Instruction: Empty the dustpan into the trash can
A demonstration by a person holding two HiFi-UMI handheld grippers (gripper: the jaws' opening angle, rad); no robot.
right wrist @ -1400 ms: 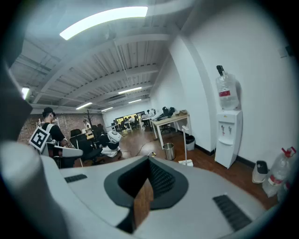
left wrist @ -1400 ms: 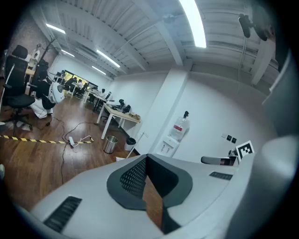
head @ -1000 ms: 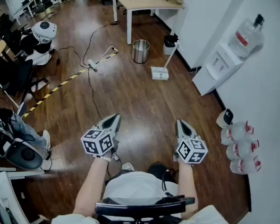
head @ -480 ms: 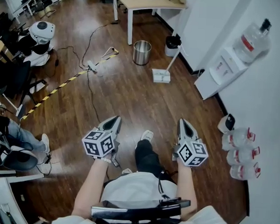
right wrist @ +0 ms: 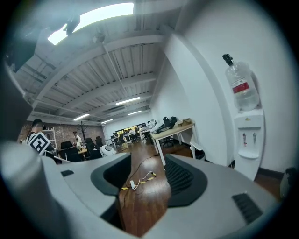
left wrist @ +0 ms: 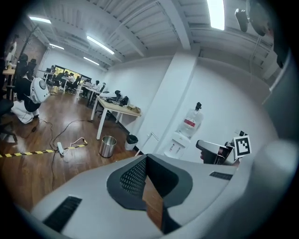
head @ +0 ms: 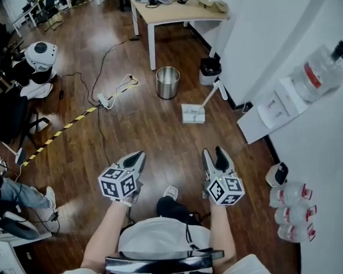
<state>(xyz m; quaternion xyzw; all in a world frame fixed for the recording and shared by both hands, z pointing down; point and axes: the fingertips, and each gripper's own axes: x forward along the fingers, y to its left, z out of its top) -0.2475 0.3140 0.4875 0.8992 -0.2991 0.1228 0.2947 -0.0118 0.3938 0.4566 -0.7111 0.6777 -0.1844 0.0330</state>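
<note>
- Left gripper [head: 136,156] is out in front of me over the floor [head: 160,136], jaws together at the tips, nothing caught in them
- Right gripper [head: 215,157] is alongside it on the other side of my legs. Its jaws have just been opening and now stand apart, with only bare floor showing through the gap
- So neither one is holding anything right now
- Dustpan [head: 193,113] is the white one sitting flat on the floor well ahead of both grippers. Its long handle tilts up and away toward the wall
- Trash can [head: 167,82], the shiny steel one, stands upright a bit past the dustpan and to its left, near it but not touching, right by a leg of the worktop [head: 185,14]
- There's also a small black bin [head: 210,70] against the wall, just beyond the top of the dustpan handle. I can't tell if the handle actually touches it
- To the right of the dustpan a water dispenser [head: 266,110] stands against the wall with a big bottle on top, and a few more jugs [head: 292,196] lie on the floor by the wall near my right gripper
- Off to the left a power strip [head: 104,100] with its cable lies on a strip of yellow and black tape [head: 58,133]
- From the left gripper view I can pick out the trash can, the black bin and the dustpan handle in the distance beyond the jaws
</note>
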